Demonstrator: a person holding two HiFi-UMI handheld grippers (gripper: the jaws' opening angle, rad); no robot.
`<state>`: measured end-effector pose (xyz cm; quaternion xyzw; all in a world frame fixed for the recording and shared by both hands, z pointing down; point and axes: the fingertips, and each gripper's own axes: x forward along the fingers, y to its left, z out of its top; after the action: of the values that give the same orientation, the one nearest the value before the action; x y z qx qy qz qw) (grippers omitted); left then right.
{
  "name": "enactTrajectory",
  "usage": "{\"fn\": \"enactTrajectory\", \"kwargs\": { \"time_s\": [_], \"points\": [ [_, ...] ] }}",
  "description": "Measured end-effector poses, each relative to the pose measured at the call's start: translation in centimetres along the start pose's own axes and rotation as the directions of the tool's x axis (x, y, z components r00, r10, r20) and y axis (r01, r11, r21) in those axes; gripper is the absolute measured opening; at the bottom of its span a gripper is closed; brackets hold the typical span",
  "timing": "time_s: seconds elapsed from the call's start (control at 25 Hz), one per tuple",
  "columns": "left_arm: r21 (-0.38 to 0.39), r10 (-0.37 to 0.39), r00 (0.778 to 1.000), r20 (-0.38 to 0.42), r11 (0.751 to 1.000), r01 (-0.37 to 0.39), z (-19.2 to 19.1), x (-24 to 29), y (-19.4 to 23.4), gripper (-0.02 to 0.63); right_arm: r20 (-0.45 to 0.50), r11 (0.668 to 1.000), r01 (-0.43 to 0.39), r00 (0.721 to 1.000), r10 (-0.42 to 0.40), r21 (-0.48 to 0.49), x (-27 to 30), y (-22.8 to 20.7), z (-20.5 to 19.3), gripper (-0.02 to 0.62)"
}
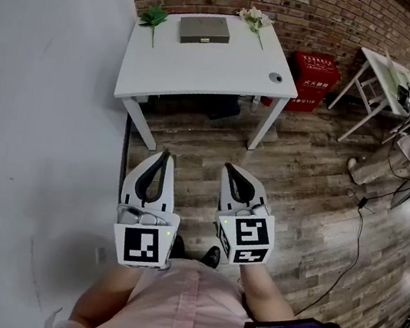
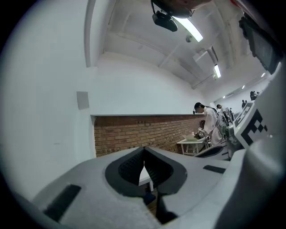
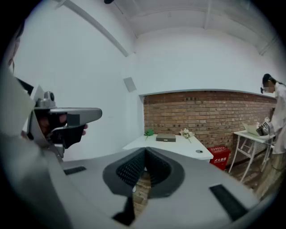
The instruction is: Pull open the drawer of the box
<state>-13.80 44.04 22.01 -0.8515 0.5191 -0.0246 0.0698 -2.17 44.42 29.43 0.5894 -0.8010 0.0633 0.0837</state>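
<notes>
A flat grey-brown box (image 1: 205, 29) lies near the back of a white table (image 1: 204, 74) against the brick wall; it also shows small in the right gripper view as the box (image 3: 166, 138). My left gripper (image 1: 164, 154) and right gripper (image 1: 230, 169) hang side by side over the wooden floor, well short of the table. Both are shut with nothing between the jaws. The left gripper (image 2: 144, 150) points level toward the brick wall; the right gripper (image 3: 145, 150) points toward the table.
A green sprig (image 1: 153, 17) and a white flower bunch (image 1: 255, 19) flank the box. A round cable hole (image 1: 276, 78) sits at the table's right corner. A red case (image 1: 313, 78), a folding white table (image 1: 386, 79) and floor cables (image 1: 357, 224) lie to the right. A white wall runs along the left.
</notes>
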Motion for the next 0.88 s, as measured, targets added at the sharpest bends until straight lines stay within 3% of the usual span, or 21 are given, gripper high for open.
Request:
{"fn": "enactTrajectory", "kwargs": {
  "time_s": [0.52,0.56,0.64,0.88],
  "points": [
    [0.002,0.021,1.000,0.011,1.000,-0.021,-0.3,-0.4,-1.2,0.008,0.032,1.000,0.011,0.999,-0.011,0.021,-1.1,-1.1,-0.6,0.005],
    [-0.005,0.028,1.000,0.014,1.000,-0.027,-0.4,-0.5,-1.4,0.027,0.038,1.000,0.011,0.999,-0.012,0.026,-1.3,-1.4,-0.7,0.006],
    [-0.004,0.031,0.999,0.009,1.000,-0.031,-0.7,-0.6,-1.9,0.127,0.035,1.000,-0.004,0.999,0.003,0.029,-1.7,-1.7,-0.8,0.123],
    [0.014,0.054,0.999,-0.001,0.998,-0.054,-0.9,-1.1,-3.9,0.127,0.018,1.000,-0.025,1.000,0.025,-0.002,-2.9,-2.8,-1.8,0.115]
  ]
}}
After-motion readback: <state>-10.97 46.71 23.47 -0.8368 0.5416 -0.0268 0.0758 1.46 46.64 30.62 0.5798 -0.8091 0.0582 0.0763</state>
